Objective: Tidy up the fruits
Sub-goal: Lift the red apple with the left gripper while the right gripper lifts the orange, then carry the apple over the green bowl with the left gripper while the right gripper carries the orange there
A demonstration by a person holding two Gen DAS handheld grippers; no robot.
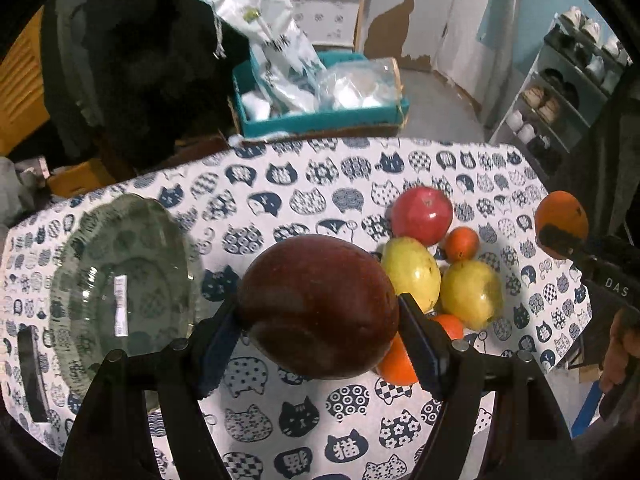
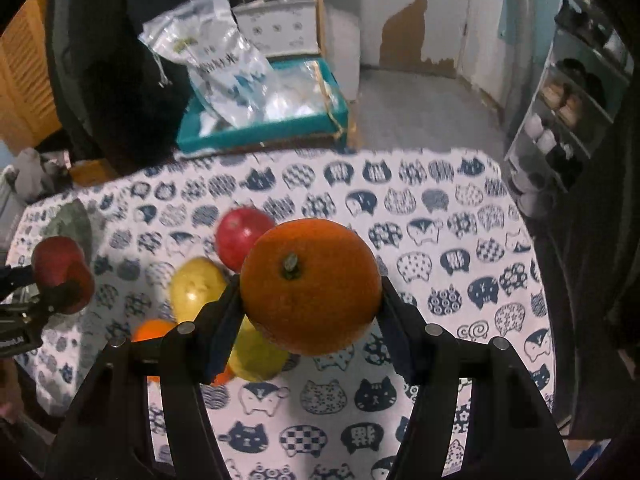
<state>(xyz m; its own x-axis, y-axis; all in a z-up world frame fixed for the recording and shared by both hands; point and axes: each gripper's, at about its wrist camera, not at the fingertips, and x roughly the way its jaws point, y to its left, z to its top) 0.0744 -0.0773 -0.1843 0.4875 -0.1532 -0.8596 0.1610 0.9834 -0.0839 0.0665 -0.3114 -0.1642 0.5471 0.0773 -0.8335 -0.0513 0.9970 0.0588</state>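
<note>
Table with cat-print cloth (image 1: 304, 184), bearing the items below. Left gripper (image 1: 320, 312): fingers clamped on a dark red apple (image 1: 318, 306), held clear above the cloth between the glass plate (image 1: 120, 280) on its left and the fruit pile on its right. Right gripper (image 2: 310, 292): fingers clamped on a large orange (image 2: 310, 286), stem upward, likewise held off the cloth, to the right of the pile. Fruit pile on the cloth: one bright red apple (image 1: 422, 216) at the far side; two yellow-green fruits (image 1: 410, 274) side by side and touching, just nearer; one small orange fruit (image 1: 462, 244) between the red apple and the yellow pair; further orange fruit (image 1: 396, 364) at the near edge, partly hidden behind the left gripper's finger. Glass plate: clear, scalloped, lying flat, nothing on it, well apart from the pile. Beyond the table: a teal box (image 1: 320, 120) holding plastic bags.
</note>
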